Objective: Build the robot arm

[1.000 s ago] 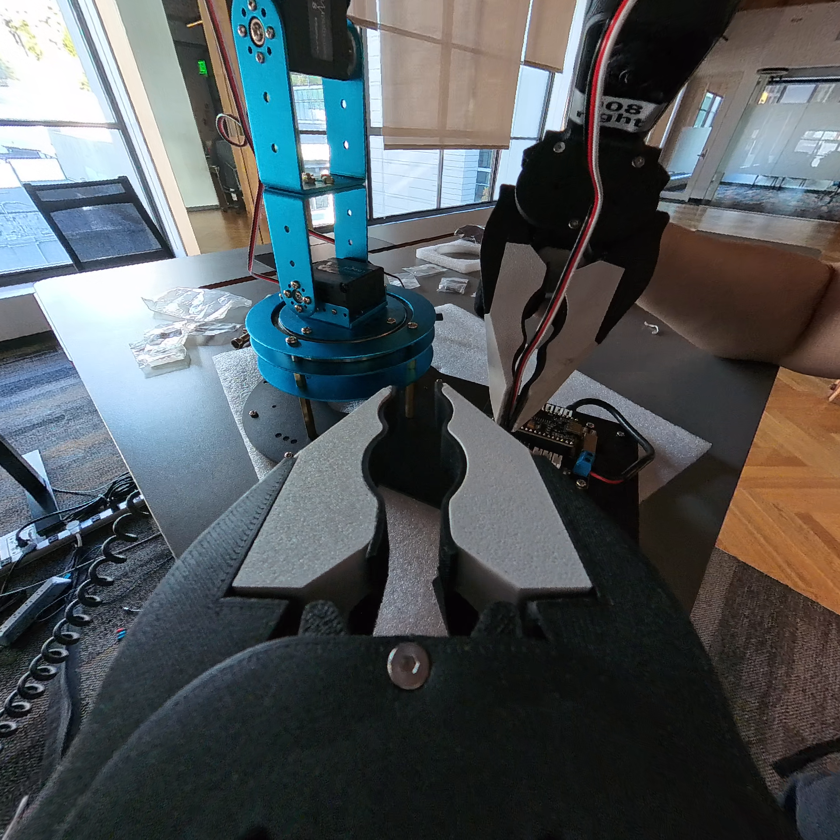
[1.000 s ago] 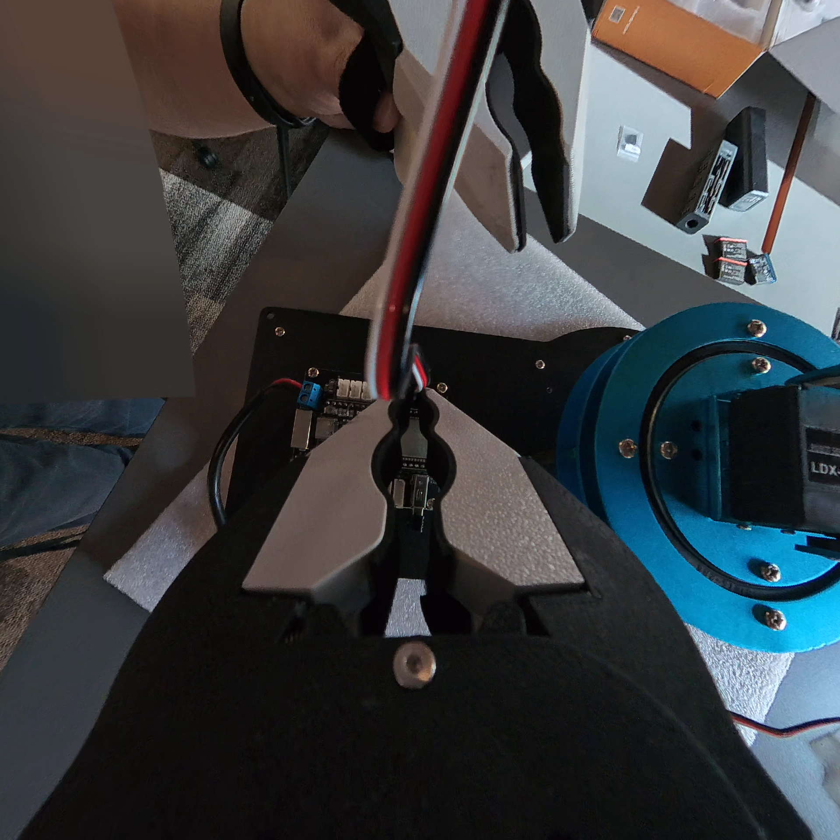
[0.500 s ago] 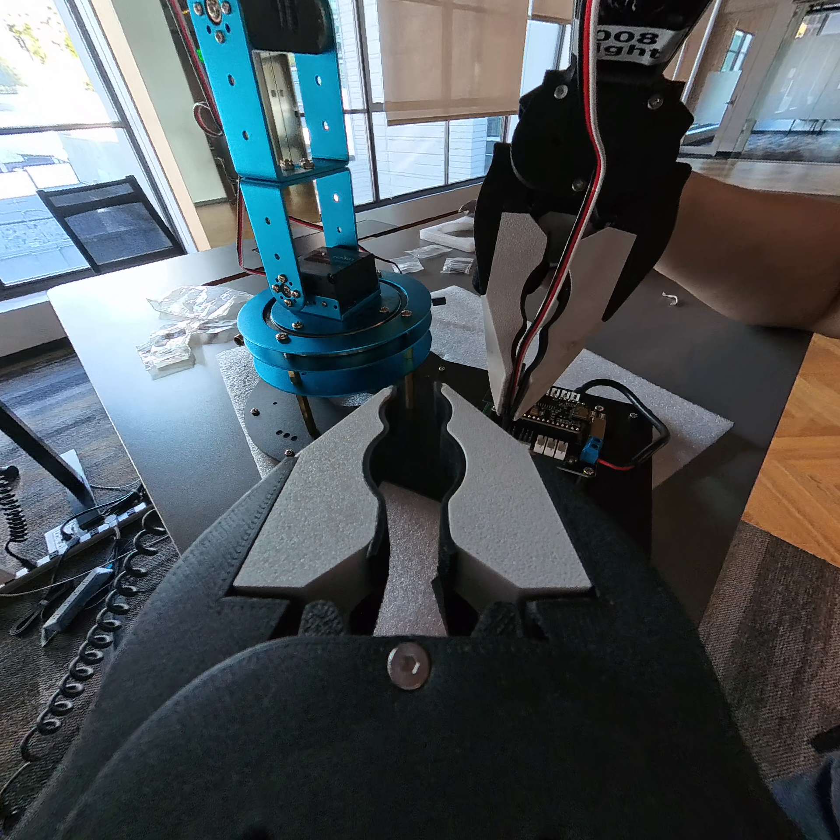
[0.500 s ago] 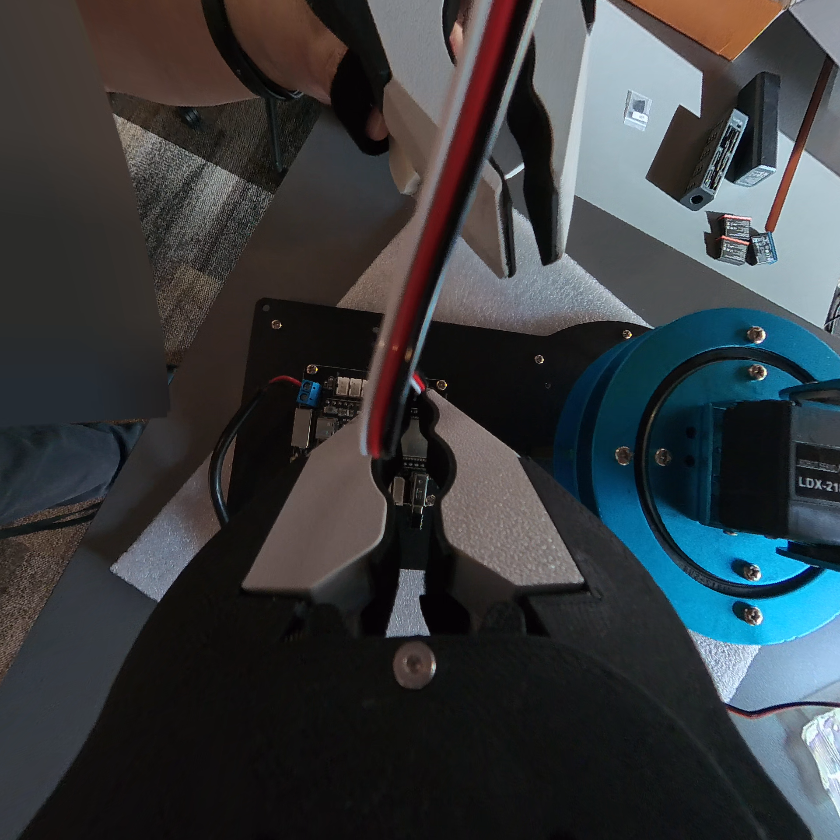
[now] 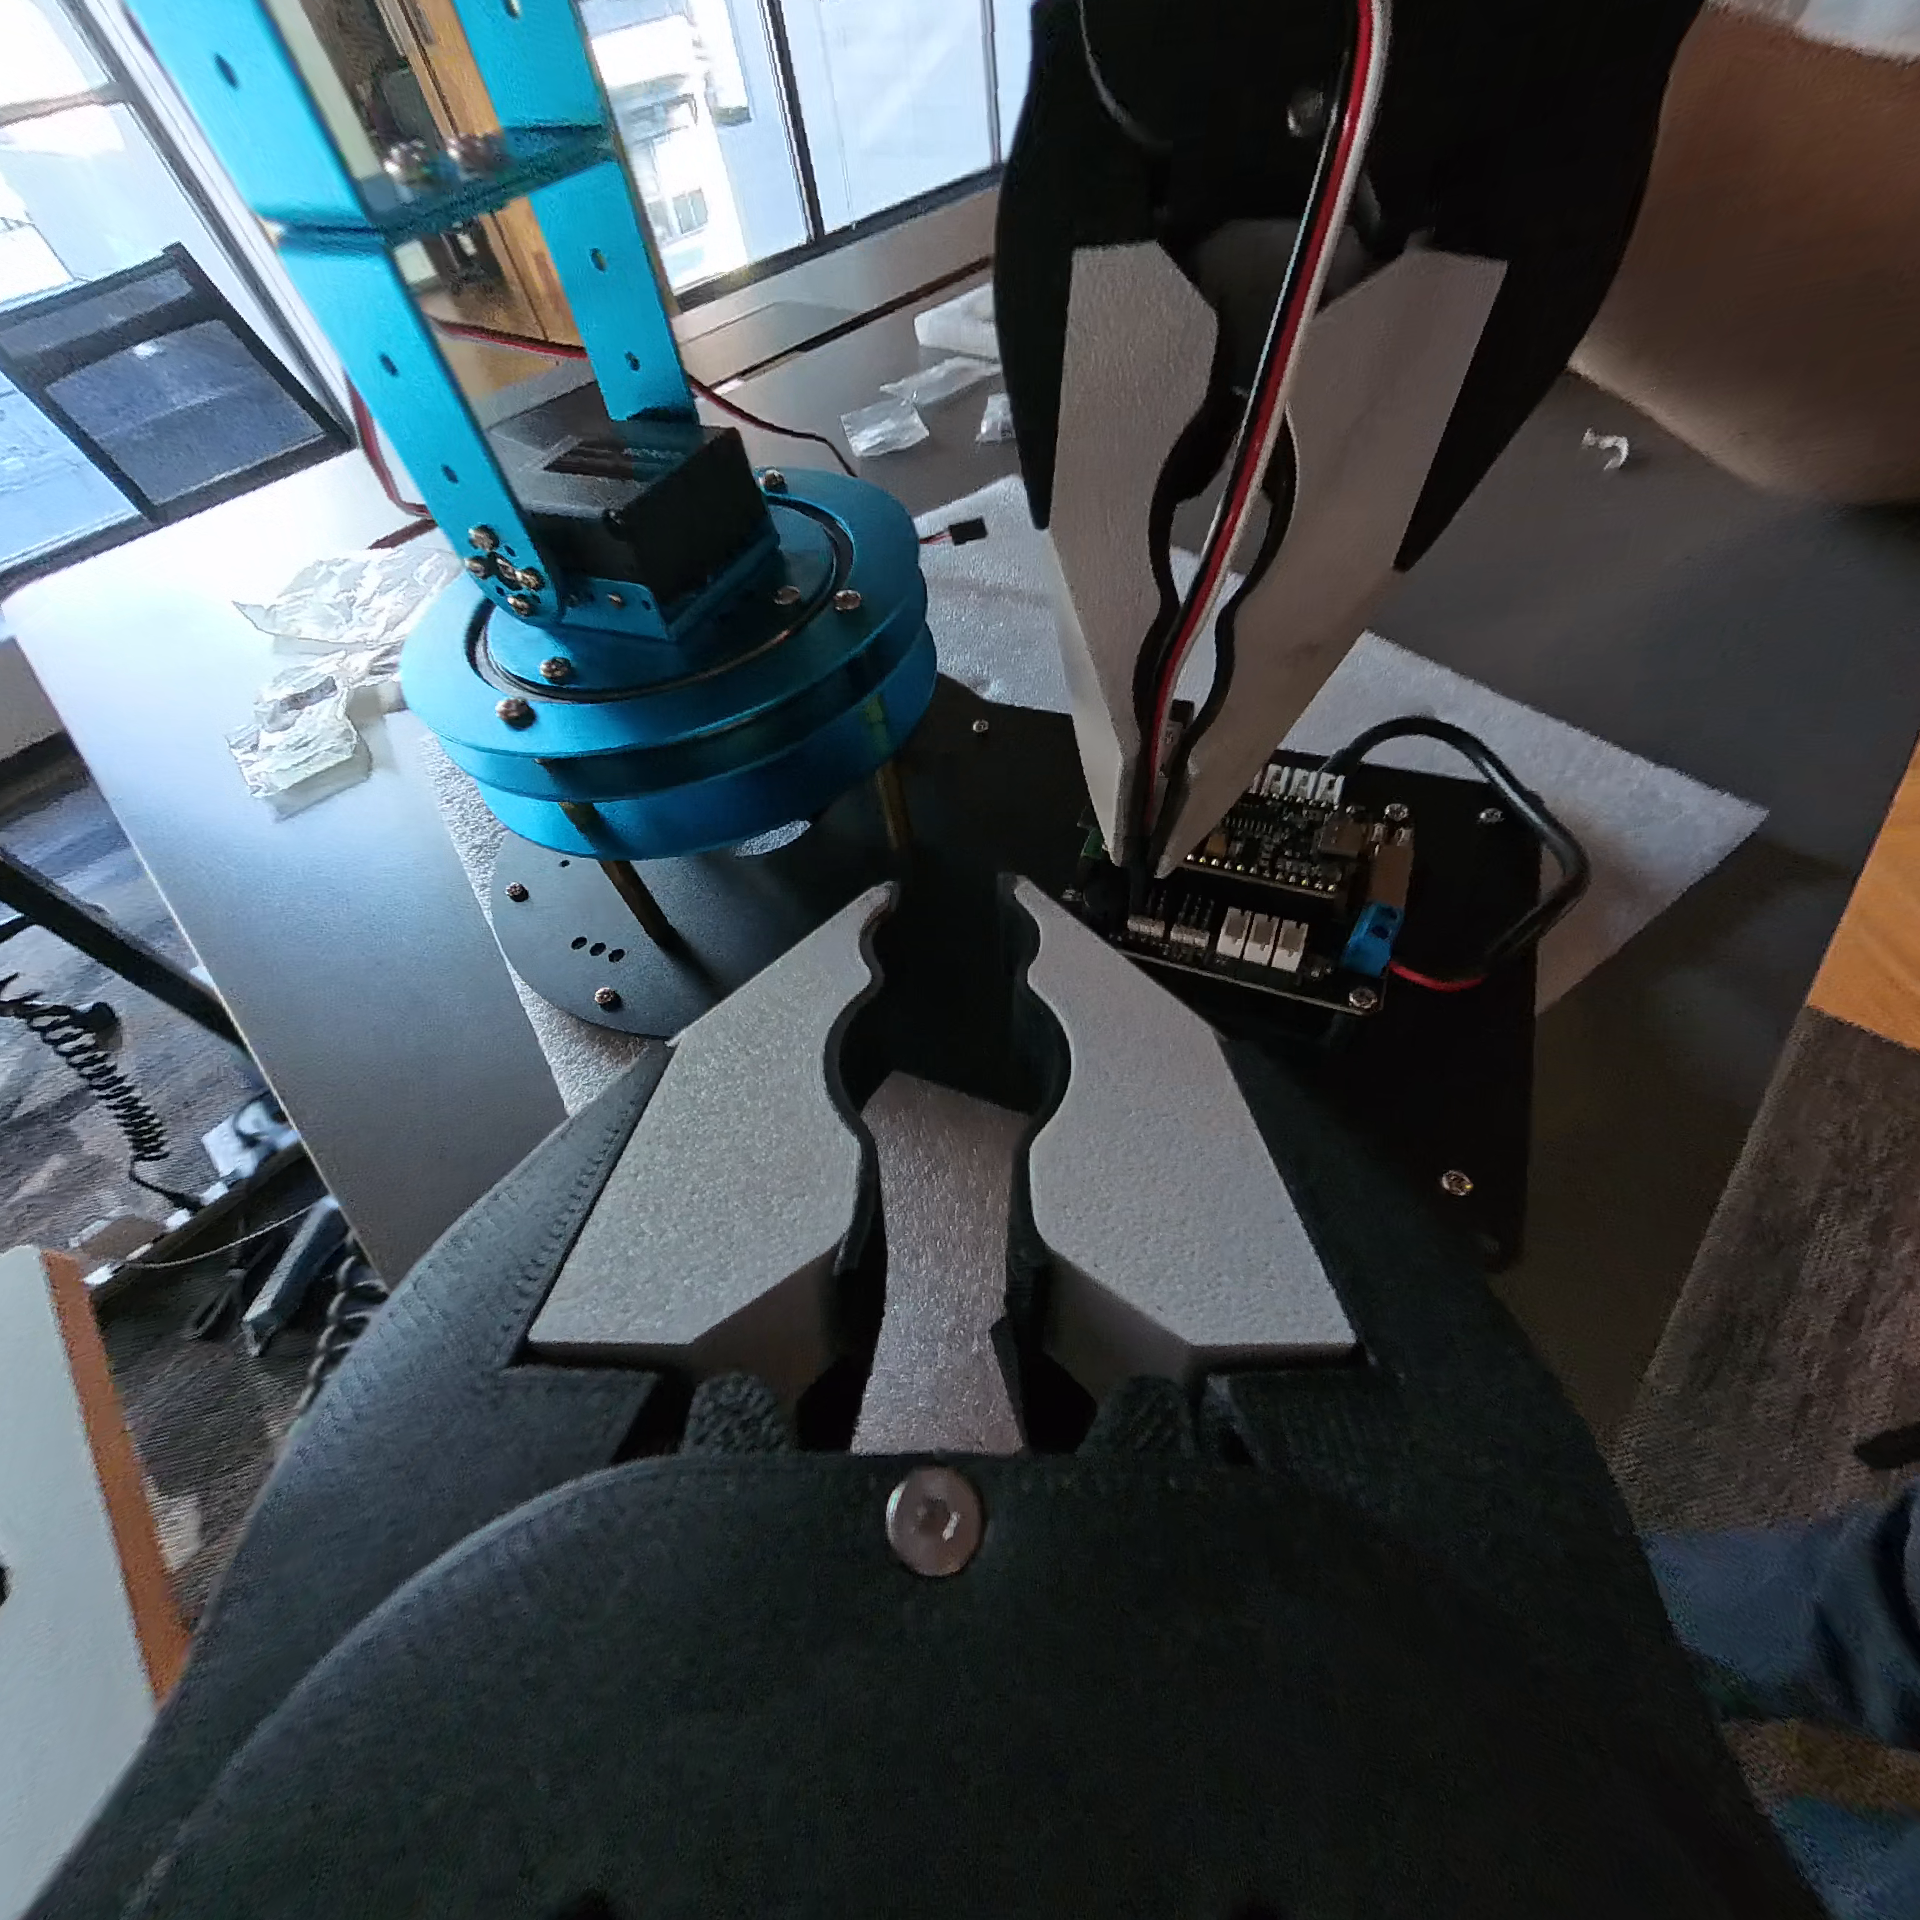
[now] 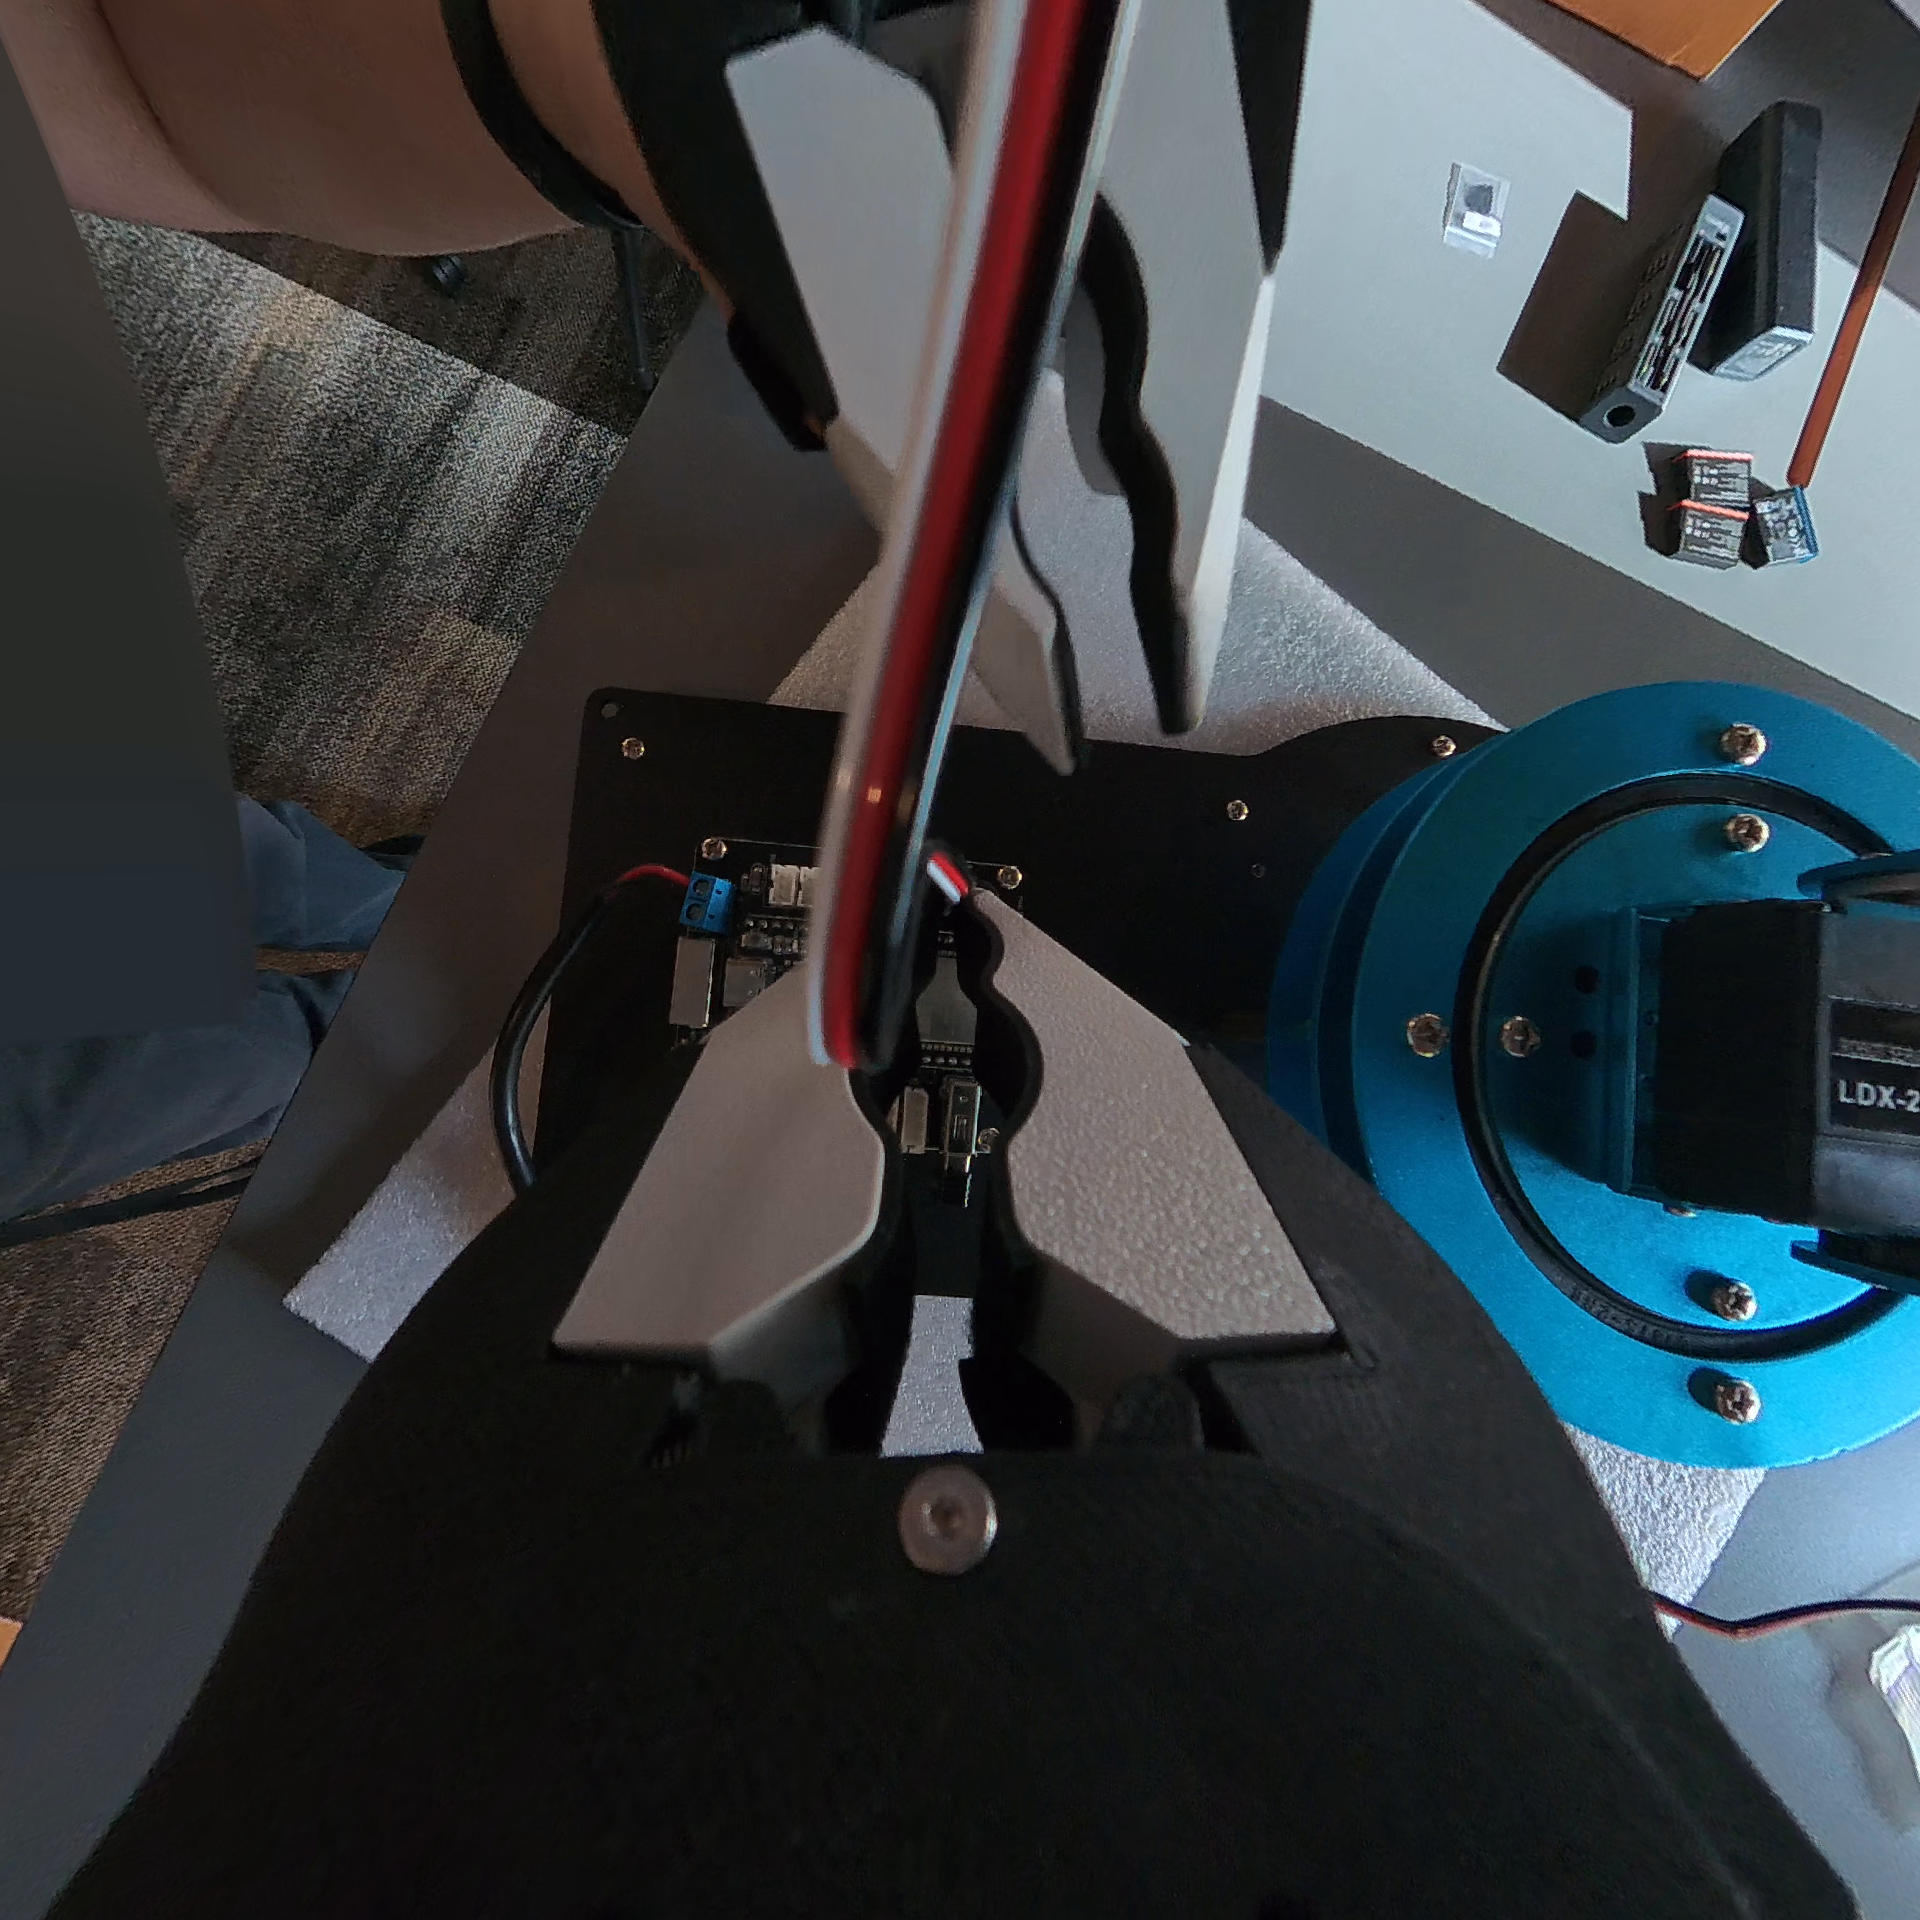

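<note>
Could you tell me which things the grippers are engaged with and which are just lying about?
In hand: right gripper, shut on the three-wire cable, tips at the circuit board; left gripper, open and empty, nearby.
Lying about: plastic bags, black boxes, small blocks.

Sunlit windows, grey carpet

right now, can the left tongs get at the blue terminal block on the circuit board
Probably yes. The blue terminal block sits uncovered at the near edge of the circuit board, and the left tongs are open. The right tongs, shut on the cable, stand over the board's other end.
</note>
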Motion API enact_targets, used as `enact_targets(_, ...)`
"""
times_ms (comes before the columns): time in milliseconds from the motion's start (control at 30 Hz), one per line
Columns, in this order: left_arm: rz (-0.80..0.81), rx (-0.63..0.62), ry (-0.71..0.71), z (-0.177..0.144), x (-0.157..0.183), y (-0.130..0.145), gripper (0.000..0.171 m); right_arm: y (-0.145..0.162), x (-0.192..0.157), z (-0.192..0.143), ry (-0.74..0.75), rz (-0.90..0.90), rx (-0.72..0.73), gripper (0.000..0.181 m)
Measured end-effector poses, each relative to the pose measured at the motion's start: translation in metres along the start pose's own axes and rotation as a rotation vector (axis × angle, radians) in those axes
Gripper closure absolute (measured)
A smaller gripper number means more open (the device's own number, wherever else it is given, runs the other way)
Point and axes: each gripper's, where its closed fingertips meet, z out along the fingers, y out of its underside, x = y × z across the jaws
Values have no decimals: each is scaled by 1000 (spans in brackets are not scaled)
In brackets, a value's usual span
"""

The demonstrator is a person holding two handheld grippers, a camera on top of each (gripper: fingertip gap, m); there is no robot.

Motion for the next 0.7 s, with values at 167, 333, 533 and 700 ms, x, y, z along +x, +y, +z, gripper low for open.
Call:
enact_targets(167,81,-50,-31,5,4,6,162,0,0,0,4,0,-8,179)
enact_targets(333,108,-65,-39,7,6,8,165,0,0,0,-5,15,-8,179)
enact_targets(533,6,-20,27,0,5,3,154,0,0,0,-24,31,16,179)
enact_targets(700,-158,31,176,-24,17,0,140,3,0,-2,-35,35,40,177)
